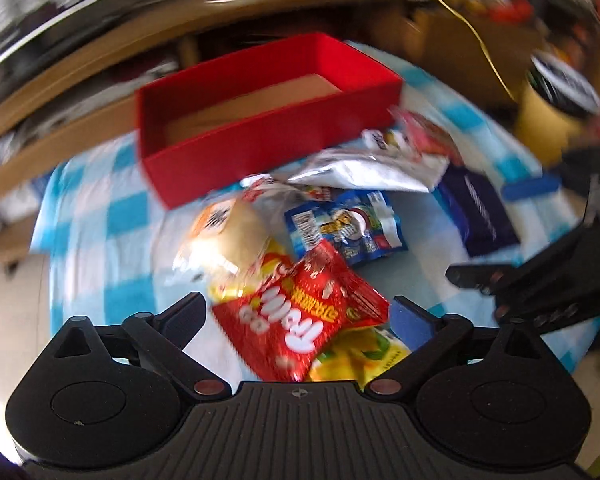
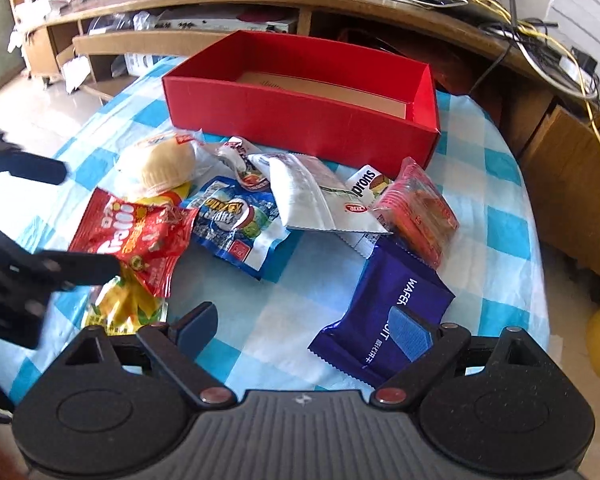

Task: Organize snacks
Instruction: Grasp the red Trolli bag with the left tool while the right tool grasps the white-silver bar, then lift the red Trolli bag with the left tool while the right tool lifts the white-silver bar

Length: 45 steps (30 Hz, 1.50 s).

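While both grippers hang over the table [image 2: 500,184], which has a blue and white checked cloth, the snacks lie in a loose heap ahead of them. The left gripper [image 1: 296,312] is spread wide and holds nothing; a red packet [image 1: 304,316] lies between its fingers and partly over a yellow packet [image 1: 352,356], which is close under the right finger. Just beyond the red packet is a wrapped bun [image 1: 228,232], and ahead to the right a blue packet [image 1: 344,228] and a silver pouch [image 1: 360,168].

The right gripper [image 2: 304,324] is also released and empty. A dark blue wafer packet [image 2: 384,312] lies under its right finger, with the long axis running away from the gripper and leaning a little to the right. Farther ahead of it is a pink packet of biscuits [image 2: 416,212]. Behind all snacks stands the red box [image 2: 300,116], open on top, with the long side across the view; only its brown bottom shows inside. Wooden shelves [image 2: 180,12] and loose cables [image 2: 540,40] stand beyond the table.
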Tool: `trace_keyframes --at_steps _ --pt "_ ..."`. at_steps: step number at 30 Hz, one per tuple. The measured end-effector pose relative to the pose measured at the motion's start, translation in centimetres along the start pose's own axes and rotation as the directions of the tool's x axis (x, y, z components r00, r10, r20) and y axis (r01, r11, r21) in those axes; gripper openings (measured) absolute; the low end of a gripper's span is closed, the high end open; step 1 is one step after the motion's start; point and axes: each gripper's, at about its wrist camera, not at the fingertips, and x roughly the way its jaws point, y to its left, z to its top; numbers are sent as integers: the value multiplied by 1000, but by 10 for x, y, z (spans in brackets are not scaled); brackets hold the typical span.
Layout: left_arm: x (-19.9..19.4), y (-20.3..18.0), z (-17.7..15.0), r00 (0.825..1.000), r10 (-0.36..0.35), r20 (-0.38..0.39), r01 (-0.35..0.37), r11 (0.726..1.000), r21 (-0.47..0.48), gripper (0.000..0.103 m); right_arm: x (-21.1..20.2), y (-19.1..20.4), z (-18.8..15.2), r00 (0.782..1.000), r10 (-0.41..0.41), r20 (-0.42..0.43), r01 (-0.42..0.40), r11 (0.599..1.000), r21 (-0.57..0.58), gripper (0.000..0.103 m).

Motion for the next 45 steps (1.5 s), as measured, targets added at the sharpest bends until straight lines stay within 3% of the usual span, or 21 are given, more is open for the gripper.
trace_keyframes --at_steps 2,5,11,19,22,27,31,33,34,38,41,45 --pt "12 -4 4 999 -43 -26 45 996 73 99 2 -5 1 1000 20 -8 -20 1000 18 103" --pt "29 -8 7 997 -51 -51 59 984 168 97 5 -13 2 999 38 -18 -37 998 44 103" --pt "43 -11 3 994 -66 -87 85 970 226 100 5 -23 3 998 52 -19 -50 996 80 103" --pt "36 -15 -9 971 -178 -162 190 980 62 84 2 -21 4 998 62 -4 -62 996 70 103" --pt "42 -16 -8 976 -156 -150 163 986 33 92 1 -21 4 998 56 1 -56 996 66 103" --pt "45 -19 -2 982 -135 -132 135 991 -9 93 -2 -25 11 999 46 14 -46 997 64 103" --pt "41 -31 -10 990 -31 -136 36 999 38 79 -3 -27 25 999 33 40 -34 999 25 103" --pt "35 -33 -15 992 -20 -128 24 999 31 69 2 -26 35 999 9 46 -8 1000 -28 100" --pt "31 -33 -16 992 -25 -122 28 999 24 64 6 -25 41 999 -6 44 9 999 -54 98" --pt "26 -21 -16 989 -110 -104 104 993 -55 62 24 -24 71 1000 19 17 -18 995 -94 89" --pt "25 -12 -14 984 -159 -85 151 984 -97 61 39 -23 93 999 44 -10 -45 992 -115 89" --pt "28 -10 -12 977 -191 -91 180 977 -115 61 66 -20 112 987 114 -111 -131 979 -155 89"
